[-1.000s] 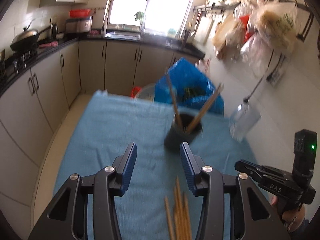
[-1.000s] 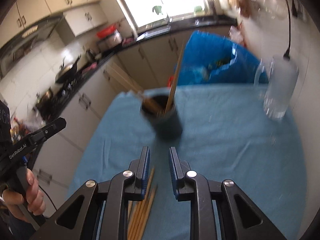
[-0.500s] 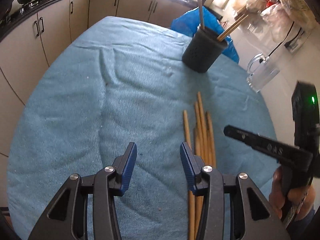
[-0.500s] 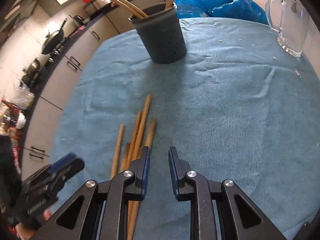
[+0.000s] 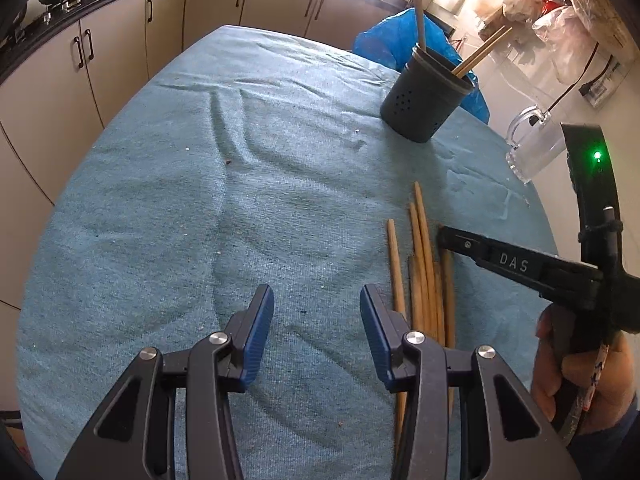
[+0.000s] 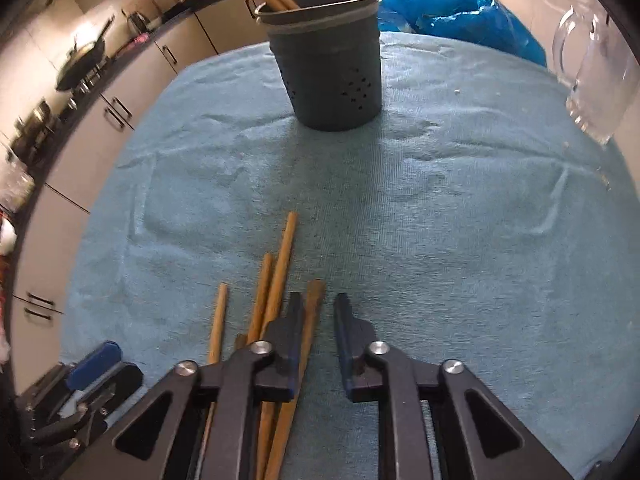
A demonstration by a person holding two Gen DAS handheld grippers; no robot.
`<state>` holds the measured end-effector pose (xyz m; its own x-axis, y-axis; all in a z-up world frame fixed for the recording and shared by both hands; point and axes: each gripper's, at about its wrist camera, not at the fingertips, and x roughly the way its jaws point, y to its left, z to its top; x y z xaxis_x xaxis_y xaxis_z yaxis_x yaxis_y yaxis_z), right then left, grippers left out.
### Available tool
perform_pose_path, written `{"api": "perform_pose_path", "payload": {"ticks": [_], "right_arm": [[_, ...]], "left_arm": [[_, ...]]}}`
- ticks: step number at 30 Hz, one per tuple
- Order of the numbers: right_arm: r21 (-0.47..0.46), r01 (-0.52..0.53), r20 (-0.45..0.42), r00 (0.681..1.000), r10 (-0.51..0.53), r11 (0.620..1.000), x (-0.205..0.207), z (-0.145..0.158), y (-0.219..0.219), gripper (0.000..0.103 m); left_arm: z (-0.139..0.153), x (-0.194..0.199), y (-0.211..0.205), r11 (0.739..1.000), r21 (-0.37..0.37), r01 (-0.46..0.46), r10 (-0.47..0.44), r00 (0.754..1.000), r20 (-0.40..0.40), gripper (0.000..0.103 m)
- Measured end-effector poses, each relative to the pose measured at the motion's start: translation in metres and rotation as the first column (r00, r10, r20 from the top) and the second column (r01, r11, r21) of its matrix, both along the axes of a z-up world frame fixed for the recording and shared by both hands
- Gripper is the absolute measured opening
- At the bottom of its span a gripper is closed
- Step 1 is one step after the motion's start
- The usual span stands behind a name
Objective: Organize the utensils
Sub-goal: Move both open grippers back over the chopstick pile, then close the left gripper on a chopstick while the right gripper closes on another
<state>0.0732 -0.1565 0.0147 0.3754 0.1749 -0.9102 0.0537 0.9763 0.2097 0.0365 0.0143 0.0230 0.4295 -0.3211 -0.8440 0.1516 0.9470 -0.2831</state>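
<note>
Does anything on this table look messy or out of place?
Yes. A bunch of wooden chopsticks lies loose on the blue tablecloth, fanned unevenly, while others stand in the dark utensil holder. The cloth is also wrinkled, with a few crumbs. Nothing looks spilled or broken.

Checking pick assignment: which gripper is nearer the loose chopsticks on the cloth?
Right. The right gripper sits directly over the loose chopsticks, open; the left gripper hovers beside them over bare cloth.
</note>
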Motion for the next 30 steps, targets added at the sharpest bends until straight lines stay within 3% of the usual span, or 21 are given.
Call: {"api": "perform_pose_path", "payload": {"ticks": [5, 15, 16, 18, 22, 23, 24, 27, 30], "right_arm": [[-0.057, -0.005, -0.009, 1.000, 0.005, 0.998, -0.008, -0.001, -0.009, 0.009], [0.071, 0.023, 0.022, 0.999, -0.025, 0.997, -0.051, -0.002, -0.058, 0.008], [0.077, 0.022, 0.028, 0.999, -0.024, 0.997, -0.054, -0.001, -0.060, 0.008], [0.087, 0.016, 0.038, 0.999, -0.019, 0.996, -0.059, 0.000, -0.064, 0.008], [0.121, 0.010, 0.058, 0.998, -0.017, 0.993, -0.058, 0.004, -0.065, 0.008], [0.123, 0.009, 0.068, 0.998, -0.018, 0.992, -0.060, 0.007, -0.064, 0.008], [0.127, 0.007, 0.078, 0.997, -0.017, 0.992, -0.063, 0.009, -0.064, 0.008], [0.159, -0.016, 0.131, 0.991, -0.005, 0.987, -0.073, 0.022, -0.063, 0.008], [0.159, -0.044, 0.195, 0.981, 0.013, 0.986, -0.086, 0.039, -0.056, 0.008]], "left_arm": [[-0.002, 0.009, -0.022, 0.999, 0.030, 0.041, -0.040, 0.999, -0.020, 0.043], [-0.009, 0.045, -0.071, 0.989, 0.133, 0.062, -0.057, 0.998, -0.039, 0.043], [-0.009, 0.046, -0.073, 0.987, 0.148, 0.056, -0.051, 0.998, -0.032, 0.041], [-0.010, 0.048, -0.079, 0.980, 0.190, 0.052, -0.049, 0.999, -0.020, 0.026], [-0.011, 0.043, -0.088, 0.965, 0.259, 0.049, -0.051, 0.999, 0.004, 0.022], [-0.011, 0.040, -0.089, 0.961, 0.272, 0.049, -0.054, 0.998, 0.011, 0.012], [-0.010, 0.034, -0.088, 0.961, 0.272, 0.047, -0.054, 0.998, 0.019, 0.006], [-0.008, 0.021, -0.076, 0.987, 0.145, 0.075, -0.076, 0.997, 0.004, 0.005], [0.007, 0.002, -0.067, 0.992, 0.096, 0.080, -0.086, 0.995, 0.058, 0.005]]}}
